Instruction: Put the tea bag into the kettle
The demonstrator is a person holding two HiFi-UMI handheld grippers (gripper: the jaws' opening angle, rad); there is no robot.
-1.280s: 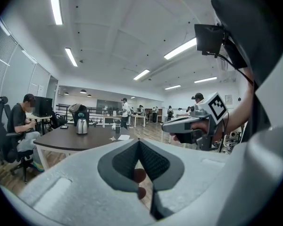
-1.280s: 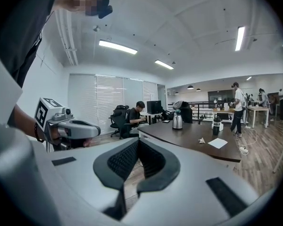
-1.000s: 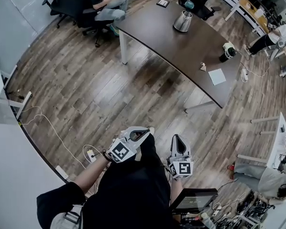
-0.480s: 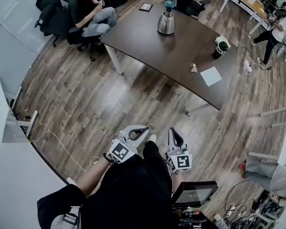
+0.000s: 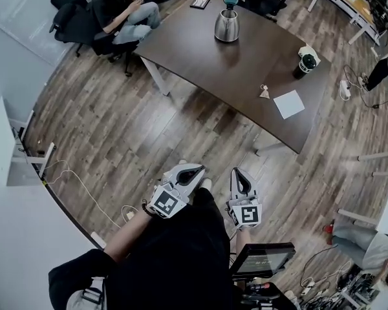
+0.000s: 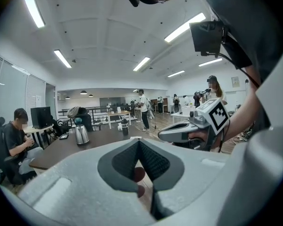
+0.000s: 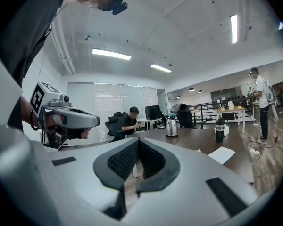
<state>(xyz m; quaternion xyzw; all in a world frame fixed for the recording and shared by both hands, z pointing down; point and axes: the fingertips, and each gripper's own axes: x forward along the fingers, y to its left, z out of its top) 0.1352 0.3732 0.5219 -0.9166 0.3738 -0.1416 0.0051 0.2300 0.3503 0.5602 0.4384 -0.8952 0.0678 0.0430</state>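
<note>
Two clenched, empty units: left tool (image 5: 193, 171), right tool (image 5: 238, 174). Tea bag (image 5: 264, 92) on table (image 5: 194, 47) well ahead, nearer the right.

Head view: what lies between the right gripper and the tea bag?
In the head view, bare wooden floor runs from the right gripper to the near edge of the table, then bare tabletop up to the tea bag.

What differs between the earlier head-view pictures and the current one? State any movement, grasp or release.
The person has walked a little toward the table, which now looks slightly nearer. Nothing was grasped or released. The left claw and right claw stay shut and empty before the body; kettle and tea bag rest untouched.
</note>
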